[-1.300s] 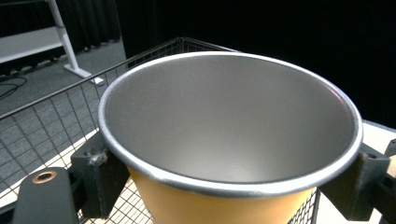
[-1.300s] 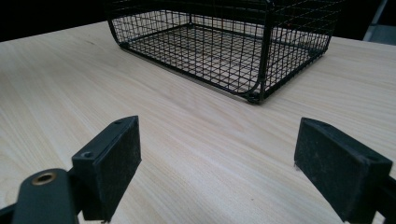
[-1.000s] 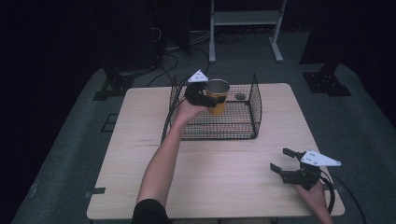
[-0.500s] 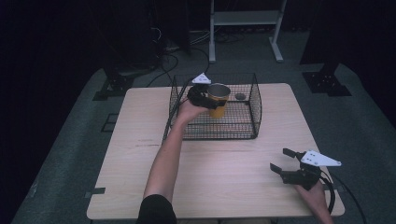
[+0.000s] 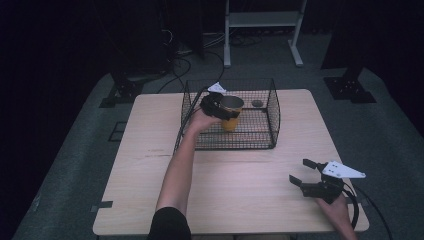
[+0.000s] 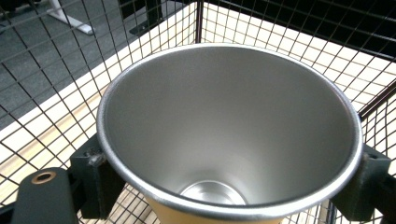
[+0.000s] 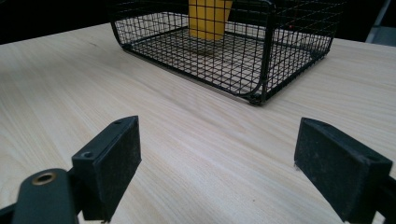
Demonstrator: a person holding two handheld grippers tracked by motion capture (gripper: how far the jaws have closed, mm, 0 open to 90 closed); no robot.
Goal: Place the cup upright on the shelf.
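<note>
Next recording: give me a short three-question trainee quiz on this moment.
1. True or false: the left gripper is shut on the yellow cup.
2. Where is the cup? A) on the bare table B) inside the wire basket C) on the floor
3. How do the jaws of the right gripper stand?

Key:
1. True; its pads press the cup just below the rim.
2. B
3. Open, with nothing between them, over the table.

Wire basket (image 5: 272,112) at the far middle of the worktop (image 5: 150,170). Cup (image 5: 231,112) inside the basket's left half; small round item (image 5: 257,103) behind it, to the right. Right hand-held gripper (image 5: 304,172) over the worktop's near right corner.
</note>
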